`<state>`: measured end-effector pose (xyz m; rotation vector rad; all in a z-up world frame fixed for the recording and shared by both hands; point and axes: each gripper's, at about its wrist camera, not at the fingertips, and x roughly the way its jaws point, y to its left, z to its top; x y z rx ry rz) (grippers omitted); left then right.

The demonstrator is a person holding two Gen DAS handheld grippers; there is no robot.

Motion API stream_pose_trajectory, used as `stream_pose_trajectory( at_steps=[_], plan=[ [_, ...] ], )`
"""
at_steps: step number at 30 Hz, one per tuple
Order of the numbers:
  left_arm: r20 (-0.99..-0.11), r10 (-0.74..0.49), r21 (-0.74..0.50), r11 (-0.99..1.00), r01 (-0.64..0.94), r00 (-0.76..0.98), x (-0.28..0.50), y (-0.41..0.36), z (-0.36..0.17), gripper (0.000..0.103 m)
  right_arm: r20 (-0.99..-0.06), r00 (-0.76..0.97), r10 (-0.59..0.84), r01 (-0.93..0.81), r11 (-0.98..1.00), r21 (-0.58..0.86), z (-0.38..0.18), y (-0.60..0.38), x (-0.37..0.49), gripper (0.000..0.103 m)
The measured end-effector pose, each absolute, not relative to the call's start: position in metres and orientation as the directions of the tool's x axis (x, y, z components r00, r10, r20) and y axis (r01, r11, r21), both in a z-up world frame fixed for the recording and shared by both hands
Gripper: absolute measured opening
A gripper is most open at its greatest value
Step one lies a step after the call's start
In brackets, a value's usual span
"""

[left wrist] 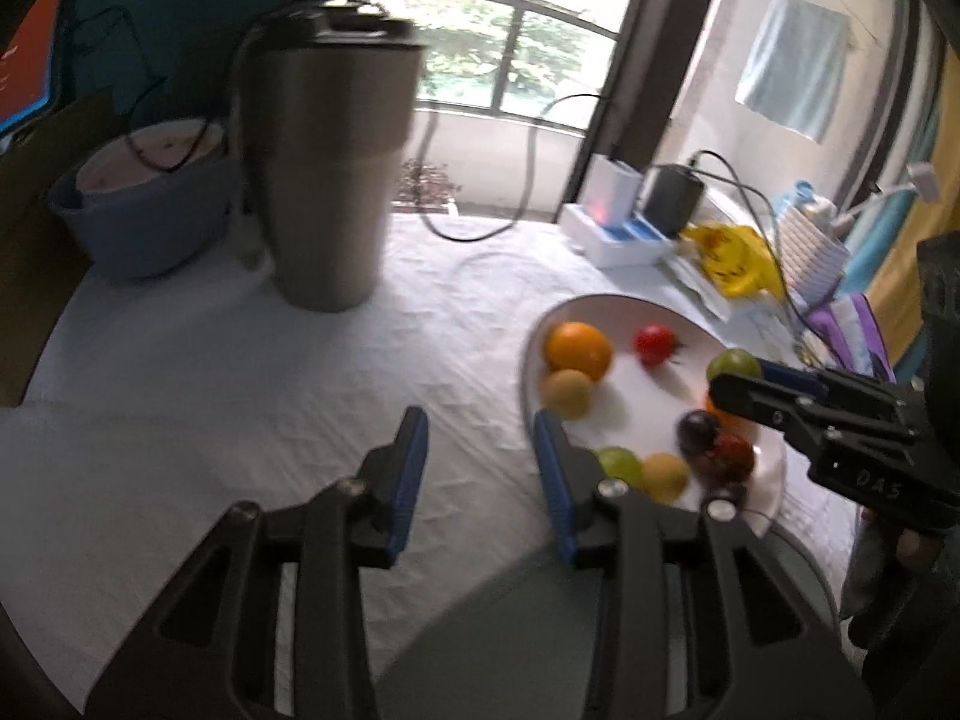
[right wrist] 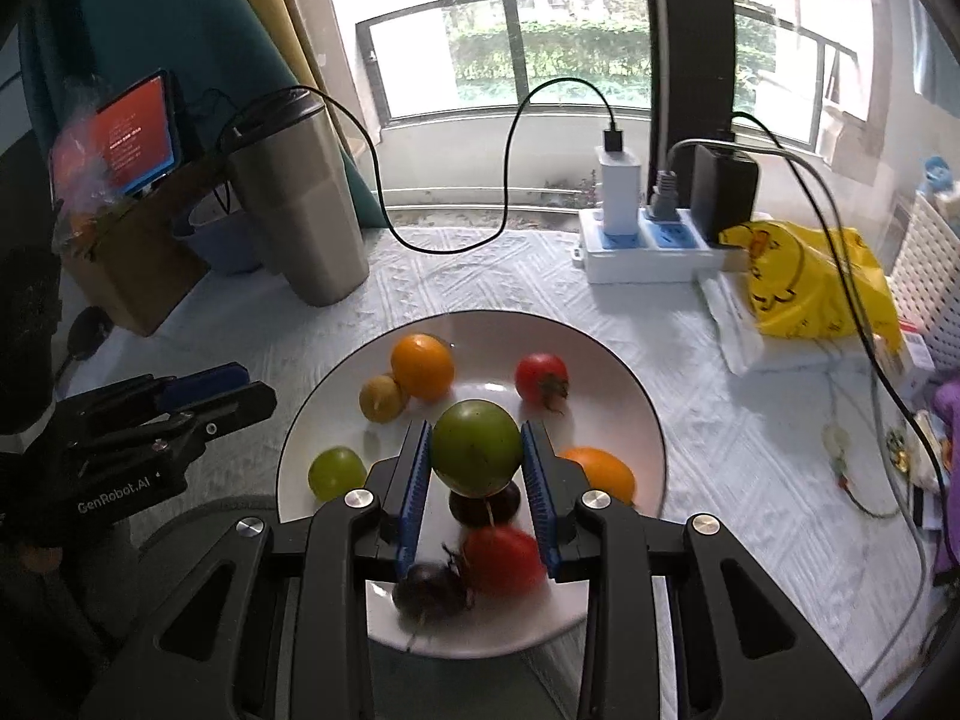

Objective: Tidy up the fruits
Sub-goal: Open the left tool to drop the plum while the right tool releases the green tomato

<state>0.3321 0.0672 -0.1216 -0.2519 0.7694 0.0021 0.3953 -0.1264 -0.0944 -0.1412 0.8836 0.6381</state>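
Fruits lie on the white plate (right wrist: 624, 384), and one of them, a green tomato (right wrist: 477, 447), is pinched between the blue pads of the right gripper (right wrist: 477, 480), held over the plate's near half. Directly beneath that gripper sit a dark plum (right wrist: 483, 507), a red tomato (right wrist: 504, 558) and a second dark fruit (right wrist: 429, 594) near the plate's front rim. Just right of the fingers rests a small orange fruit (right wrist: 600, 471); to the left lies a green grape-like fruit (right wrist: 336, 471). Farther back on the plate are a large orange (right wrist: 422, 365) touching a small yellow fruit (right wrist: 380, 399), and another red tomato (right wrist: 541, 378) set apart on the right. The left gripper (left wrist: 480, 468) hangs with its jaws spread and nothing between them, over the white tablecloth (left wrist: 240, 390) just beside the plate's left rim, its right finger overlapping the plate's edge in the left wrist view. Beyond the plate stand a steel tumbler (right wrist: 297, 198), a blue bowl (left wrist: 138, 222) and a brown box (right wrist: 135, 264) on the left, and a white power strip (right wrist: 642, 246) with chargers and a yellow bag (right wrist: 804, 282) on the right.
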Motion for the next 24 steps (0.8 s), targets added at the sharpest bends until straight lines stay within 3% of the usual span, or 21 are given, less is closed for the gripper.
stream_pose_trajectory(
  at_steps=[19,24],
  plan=[
    [-0.718,-0.032,-0.21,0.962,-0.172,0.695,0.336,0.087,-0.14,0.042,-0.795,0.428,0.431,-0.576,0.807,0.128,-0.127,-0.095,0.419,0.033],
    [-0.719,-0.028,-0.203,0.964,-0.172,0.695,0.336,0.085,-0.14,0.042,-0.794,0.439,0.42,-0.566,0.816,0.12,-0.122,-0.097,0.418,0.041]
  ],
)
